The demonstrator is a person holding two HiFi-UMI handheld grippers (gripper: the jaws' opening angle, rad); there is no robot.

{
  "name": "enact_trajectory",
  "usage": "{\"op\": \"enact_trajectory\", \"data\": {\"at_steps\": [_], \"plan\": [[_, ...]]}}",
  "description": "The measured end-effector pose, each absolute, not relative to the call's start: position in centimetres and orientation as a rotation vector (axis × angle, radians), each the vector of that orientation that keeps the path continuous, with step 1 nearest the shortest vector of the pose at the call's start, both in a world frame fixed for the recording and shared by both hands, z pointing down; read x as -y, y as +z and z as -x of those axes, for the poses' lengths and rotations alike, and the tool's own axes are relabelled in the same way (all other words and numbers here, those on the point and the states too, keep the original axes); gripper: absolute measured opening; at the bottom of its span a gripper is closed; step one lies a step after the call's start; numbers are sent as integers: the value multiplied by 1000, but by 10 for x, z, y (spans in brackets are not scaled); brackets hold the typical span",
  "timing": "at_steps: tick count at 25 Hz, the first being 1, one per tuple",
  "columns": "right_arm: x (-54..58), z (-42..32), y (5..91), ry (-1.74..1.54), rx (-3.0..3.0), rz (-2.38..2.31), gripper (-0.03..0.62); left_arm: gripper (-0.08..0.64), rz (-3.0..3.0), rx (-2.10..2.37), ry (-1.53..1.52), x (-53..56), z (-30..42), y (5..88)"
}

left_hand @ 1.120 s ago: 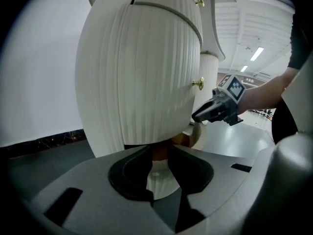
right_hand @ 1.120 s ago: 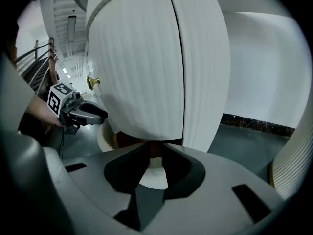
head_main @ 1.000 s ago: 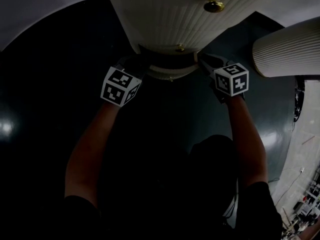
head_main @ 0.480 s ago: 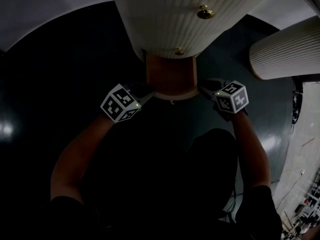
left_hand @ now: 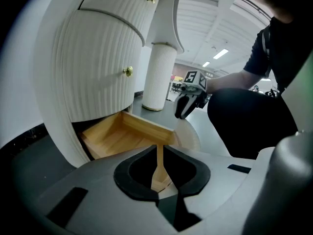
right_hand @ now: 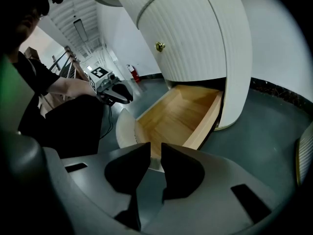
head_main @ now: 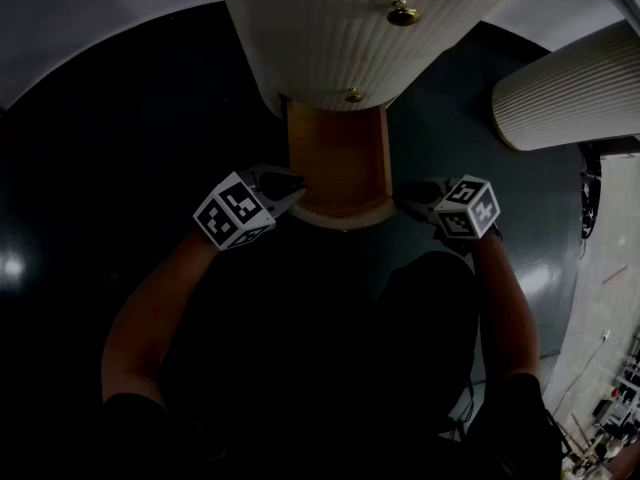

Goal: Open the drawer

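Both left tongs (head_main: 293, 184) and right tongs (head_main: 410, 194) drew drawer (head_main: 335, 158) farther out.

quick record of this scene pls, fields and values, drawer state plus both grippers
drawer: pulled well out from the base of the white ribbed cabinet, bare wood inside, nothing visible in it
left gripper: jaws closed on the drawer's thin side wall near the front
right gripper: jaws closed on the opposite front corner
brass knobs: two on the cabinet above, untouched
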State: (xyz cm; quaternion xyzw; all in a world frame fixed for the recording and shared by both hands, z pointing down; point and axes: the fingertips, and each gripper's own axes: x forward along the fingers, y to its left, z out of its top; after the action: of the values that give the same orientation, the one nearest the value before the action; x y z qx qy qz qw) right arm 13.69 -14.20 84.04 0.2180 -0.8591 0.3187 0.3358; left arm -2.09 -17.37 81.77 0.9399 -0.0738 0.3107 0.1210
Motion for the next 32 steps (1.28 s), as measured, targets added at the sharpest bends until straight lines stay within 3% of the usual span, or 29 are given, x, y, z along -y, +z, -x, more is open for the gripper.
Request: {"op": "enact_trajectory", "data": {"at_steps": [9, 15, 23, 32], "plan": [[125, -137, 840, 787, 2234, -453, 66, 49, -2836, 96, 1003, 159, 7, 816], [134, -144, 833, 663, 2278, -540, 61, 49, -2931, 245, 945, 178, 4, 793], [165, -114, 752, 254, 2416, -609, 49, 49, -2987, 774, 678, 235, 55, 713], [148, -24, 616, -5, 2679, -461, 38, 48, -2975, 942, 483, 190, 71, 604]]}}
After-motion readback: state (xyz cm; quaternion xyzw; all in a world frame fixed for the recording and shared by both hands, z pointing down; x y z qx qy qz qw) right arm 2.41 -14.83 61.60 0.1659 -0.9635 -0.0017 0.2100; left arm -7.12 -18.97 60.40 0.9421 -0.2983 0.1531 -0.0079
